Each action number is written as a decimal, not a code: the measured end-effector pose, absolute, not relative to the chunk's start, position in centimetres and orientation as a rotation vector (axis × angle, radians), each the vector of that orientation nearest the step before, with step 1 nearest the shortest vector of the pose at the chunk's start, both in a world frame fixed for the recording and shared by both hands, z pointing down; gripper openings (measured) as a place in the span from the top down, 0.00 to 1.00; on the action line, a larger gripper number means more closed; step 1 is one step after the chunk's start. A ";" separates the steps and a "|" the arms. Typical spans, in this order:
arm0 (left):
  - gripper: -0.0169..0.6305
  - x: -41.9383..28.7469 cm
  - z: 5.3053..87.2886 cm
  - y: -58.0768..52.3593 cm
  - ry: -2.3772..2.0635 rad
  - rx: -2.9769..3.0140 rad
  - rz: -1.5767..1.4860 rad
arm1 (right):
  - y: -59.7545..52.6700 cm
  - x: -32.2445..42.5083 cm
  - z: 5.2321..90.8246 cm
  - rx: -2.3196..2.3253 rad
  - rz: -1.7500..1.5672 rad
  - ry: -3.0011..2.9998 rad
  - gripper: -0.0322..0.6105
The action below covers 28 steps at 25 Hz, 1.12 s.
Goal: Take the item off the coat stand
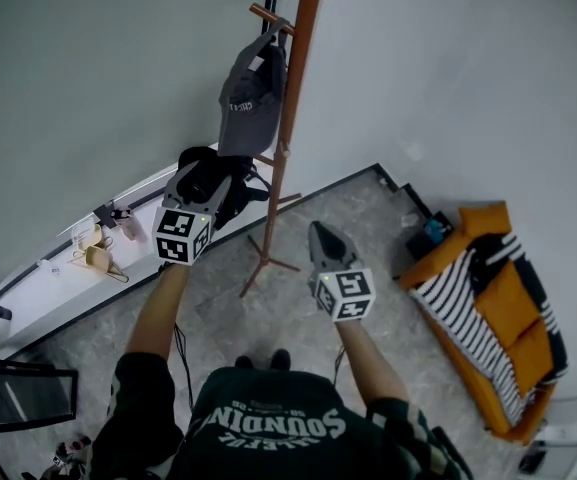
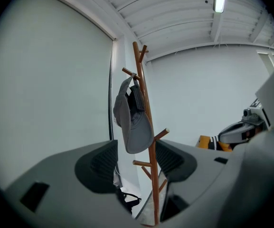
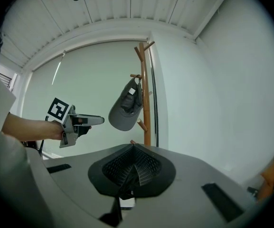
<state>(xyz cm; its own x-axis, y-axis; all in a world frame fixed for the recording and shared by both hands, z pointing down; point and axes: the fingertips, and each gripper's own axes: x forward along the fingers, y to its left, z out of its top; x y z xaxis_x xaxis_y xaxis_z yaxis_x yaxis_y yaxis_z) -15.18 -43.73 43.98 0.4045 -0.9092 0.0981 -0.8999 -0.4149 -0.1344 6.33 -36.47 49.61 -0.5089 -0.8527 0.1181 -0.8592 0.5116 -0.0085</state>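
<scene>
A grey cap (image 1: 251, 98) hangs from an upper peg of the brown wooden coat stand (image 1: 290, 118). My left gripper (image 1: 192, 176) is raised to the left of the stand, below the cap and apart from it. Its jaws stand wide open with nothing between the pads. In the left gripper view the cap (image 2: 133, 120) and the stand's pole (image 2: 149, 146) show beyond the gap of the left gripper (image 2: 136, 164). My right gripper (image 1: 320, 230) is lower, to the right of the pole, shut and empty. The right gripper view shows the right gripper (image 3: 132, 167), the cap (image 3: 126, 111) and the left gripper (image 3: 95, 120).
A black bag (image 1: 211, 176) lies by the wall near the stand's foot. A white ledge (image 1: 58, 273) with small cups runs along the left wall. An orange sofa (image 1: 488, 308) with a striped blanket stands at the right. A dark frame (image 1: 18, 396) is at lower left.
</scene>
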 end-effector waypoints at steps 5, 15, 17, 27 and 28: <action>0.62 -15.0 43.4 -46.3 1.671 -2.569 -0.251 | -36.4 8.0 49.8 1.542 0.104 -2.615 0.95; 0.62 -14.8 43.9 -49.7 1.701 -2.579 -0.255 | -36.7 11.6 50.3 1.635 0.139 -2.566 0.95; 0.62 -14.9 43.9 -50.3 1.703 -2.587 -0.248 | -36.9 11.9 50.5 1.645 0.146 -2.561 0.95; 0.62 -14.0 45.1 -52.8 1.691 -2.661 -0.253 | -36.9 13.2 50.9 1.667 0.155 -2.530 0.95; 0.63 -14.1 45.2 -53.0 1.691 -2.665 -0.255 | -37.0 13.5 51.0 1.675 0.158 -2.526 0.95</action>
<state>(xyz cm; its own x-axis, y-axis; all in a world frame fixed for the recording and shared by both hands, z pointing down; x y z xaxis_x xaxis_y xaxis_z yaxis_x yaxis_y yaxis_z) -14.06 -53.01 45.24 0.4166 -0.8968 0.1489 -0.9008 -0.4293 -0.0651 13.47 -36.97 50.99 -0.3871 -0.9104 0.1459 -0.9215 0.3874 -0.0280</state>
